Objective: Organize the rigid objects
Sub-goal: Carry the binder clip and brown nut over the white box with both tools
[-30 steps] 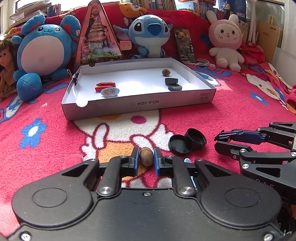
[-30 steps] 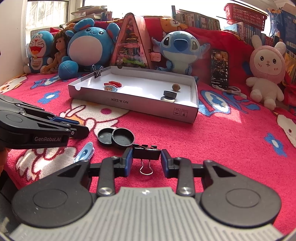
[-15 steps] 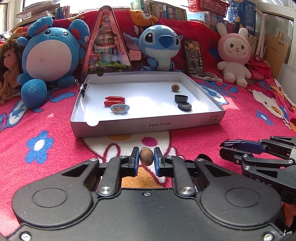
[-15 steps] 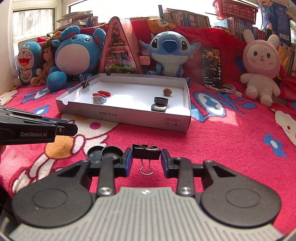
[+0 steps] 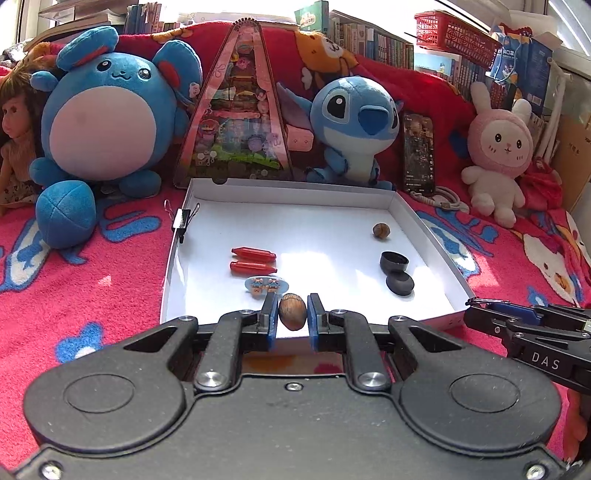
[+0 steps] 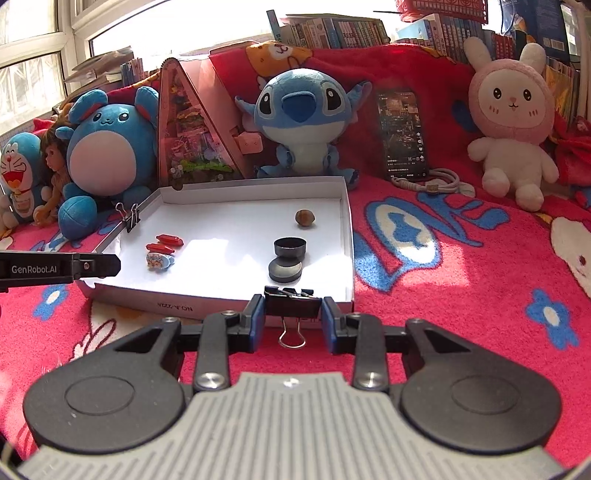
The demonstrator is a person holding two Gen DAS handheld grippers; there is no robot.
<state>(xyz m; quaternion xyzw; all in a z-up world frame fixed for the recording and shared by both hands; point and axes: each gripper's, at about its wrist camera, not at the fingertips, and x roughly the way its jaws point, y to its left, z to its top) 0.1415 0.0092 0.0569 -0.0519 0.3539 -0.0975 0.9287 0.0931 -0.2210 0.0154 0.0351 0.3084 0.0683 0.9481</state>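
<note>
A: Status? Left gripper is clamped tight on a brown nut, pads pressing both sides, carried just over the near edge of the white cardboard tray.

B: Right gripper is pinched on a black binder clip, jaws only partly apart because the clip body fills the gap, wire handle hanging down. It sits at the tray's near wall, not yet over the floor.

A: What's already in the tray?

B: Two red capsule-shaped pieces, a small blue cartoon clip, a second nut near the far right, two black round caps on the right side. Another binder clip is clipped on the left wall.

A: So roughly sorted by kind. Judgement: well along, two items in hand left to drop. Nut likely goes by the other nut, clip by the left-wall clip, but that's a guess.

B: Anything left on the red blanket?

A: Can't tell, both gripper bodies hide the near blanket.

B: View differences: the right wrist view shows a Doraemon plush at far left and the tray's printed front label; the left view doesn't.

A: Left view shows the red basket up on the shelf and the right gripper's side marked DAS. Right view shows the left gripper as a dark bar marked GenRobot.AI, its jaws and the nut not readable there.
</note>
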